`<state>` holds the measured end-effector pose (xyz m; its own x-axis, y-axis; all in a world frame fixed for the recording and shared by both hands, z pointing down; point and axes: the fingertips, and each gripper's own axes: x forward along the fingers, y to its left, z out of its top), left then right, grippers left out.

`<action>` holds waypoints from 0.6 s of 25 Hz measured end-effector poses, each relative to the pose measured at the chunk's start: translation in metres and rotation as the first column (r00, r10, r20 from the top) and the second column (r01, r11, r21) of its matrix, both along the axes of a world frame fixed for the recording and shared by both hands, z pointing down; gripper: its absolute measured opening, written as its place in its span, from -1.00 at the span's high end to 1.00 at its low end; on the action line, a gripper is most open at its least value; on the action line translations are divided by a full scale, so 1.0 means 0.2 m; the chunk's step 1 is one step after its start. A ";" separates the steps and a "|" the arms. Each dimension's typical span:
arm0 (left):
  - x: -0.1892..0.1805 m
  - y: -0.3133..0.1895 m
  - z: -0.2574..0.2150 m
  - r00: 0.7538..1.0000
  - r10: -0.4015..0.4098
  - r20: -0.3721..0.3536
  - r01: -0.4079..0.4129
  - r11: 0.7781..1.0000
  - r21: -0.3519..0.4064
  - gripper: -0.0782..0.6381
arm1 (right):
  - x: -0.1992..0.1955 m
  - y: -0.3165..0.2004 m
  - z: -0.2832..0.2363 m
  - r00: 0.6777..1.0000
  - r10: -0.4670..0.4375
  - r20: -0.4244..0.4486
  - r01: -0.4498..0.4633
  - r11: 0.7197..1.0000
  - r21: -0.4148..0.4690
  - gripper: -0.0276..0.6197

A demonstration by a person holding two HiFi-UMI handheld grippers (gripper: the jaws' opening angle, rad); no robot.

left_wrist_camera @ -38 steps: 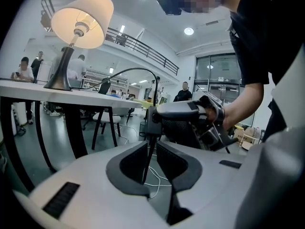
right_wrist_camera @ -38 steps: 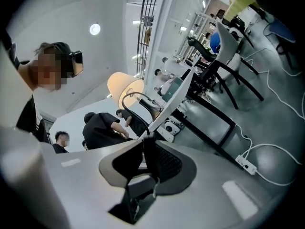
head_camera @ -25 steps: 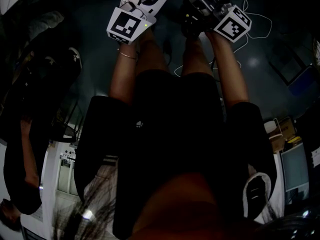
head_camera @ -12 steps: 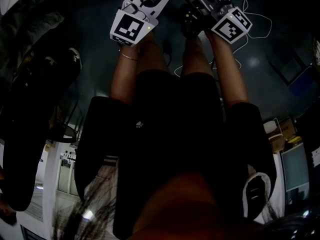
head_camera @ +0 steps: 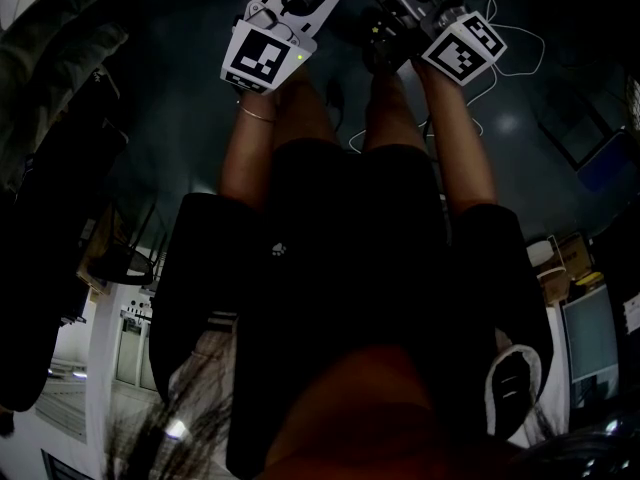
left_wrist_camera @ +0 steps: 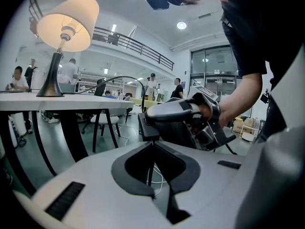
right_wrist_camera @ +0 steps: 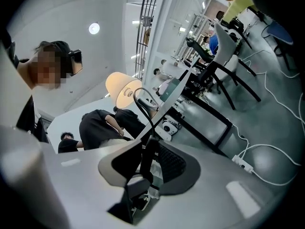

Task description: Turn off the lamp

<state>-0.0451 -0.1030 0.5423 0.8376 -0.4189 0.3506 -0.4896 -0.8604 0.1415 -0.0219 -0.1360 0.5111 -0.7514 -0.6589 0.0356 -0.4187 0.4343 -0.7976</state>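
The lamp (left_wrist_camera: 66, 15) is lit, its cream shade glowing; it stands on a white table (left_wrist_camera: 62, 101). Its black cord (left_wrist_camera: 129, 79) arcs down off the table to a black inline switch (left_wrist_camera: 148, 126). My right gripper (right_wrist_camera: 150, 149) is shut on that switch (right_wrist_camera: 148, 151); its jaws have just been opening a little, with the switch still between the pads. Directly below, my left gripper (left_wrist_camera: 151, 149) is closed to a thin slit on the cord. The right gripper view shows the lamp (right_wrist_camera: 123, 90) tilted. In the dark head view only the marker cubes show: left (head_camera: 262, 56), right (head_camera: 462, 50).
A black-legged chair (left_wrist_camera: 106, 120) stands past the table. White cables (head_camera: 500, 28) and a power strip (right_wrist_camera: 239, 163) lie on the grey floor. More desks and chairs (right_wrist_camera: 224, 56) fill the room, and several people stand in the background (left_wrist_camera: 19, 80).
In the head view the dark-clothed person at the left edge has moved out of sight. Both marker cubes have rolled slightly and stayed in place.
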 end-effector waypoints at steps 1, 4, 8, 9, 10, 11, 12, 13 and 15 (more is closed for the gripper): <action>0.00 0.00 0.00 1.000 0.000 0.002 0.000 1.000 0.000 0.73 | 0.00 0.00 0.00 1.000 -0.001 0.003 0.001 1.000 -0.004 0.64; 0.00 0.01 0.00 1.000 0.001 0.004 -0.001 1.000 -0.003 0.73 | 0.00 0.00 0.00 1.000 0.006 0.016 -0.005 1.000 -0.014 0.63; 0.00 0.01 0.00 1.000 0.003 0.000 -0.003 1.000 -0.002 0.73 | 0.00 0.01 0.00 0.999 0.009 0.035 -0.008 1.000 -0.024 0.63; 0.00 0.01 0.00 1.000 0.003 0.000 -0.003 1.000 -0.002 0.73 | 0.00 0.01 0.01 0.999 0.009 0.037 -0.008 1.000 -0.025 0.63; 0.00 0.01 0.00 1.000 0.004 0.000 -0.004 1.000 -0.002 0.73 | 0.01 0.00 0.01 0.999 0.009 0.037 -0.008 1.000 -0.025 0.64; 0.01 0.01 0.00 1.000 0.004 0.000 -0.004 1.000 -0.002 0.73 | 0.01 0.00 0.01 0.999 0.009 0.036 -0.008 1.000 -0.025 0.64; 0.01 0.01 0.00 1.000 0.004 -0.001 -0.004 1.000 -0.002 0.73 | 0.01 0.00 0.00 0.999 0.010 0.037 -0.009 1.000 -0.026 0.64; 0.01 0.01 0.00 1.000 0.004 -0.002 -0.004 1.000 -0.002 0.73 | 0.01 0.00 0.00 0.999 0.012 0.038 -0.011 1.000 -0.026 0.64; 0.01 0.01 0.00 1.000 0.004 -0.002 -0.004 1.000 -0.002 0.73 | 0.01 0.00 0.00 0.999 0.015 0.042 -0.014 0.999 -0.029 0.64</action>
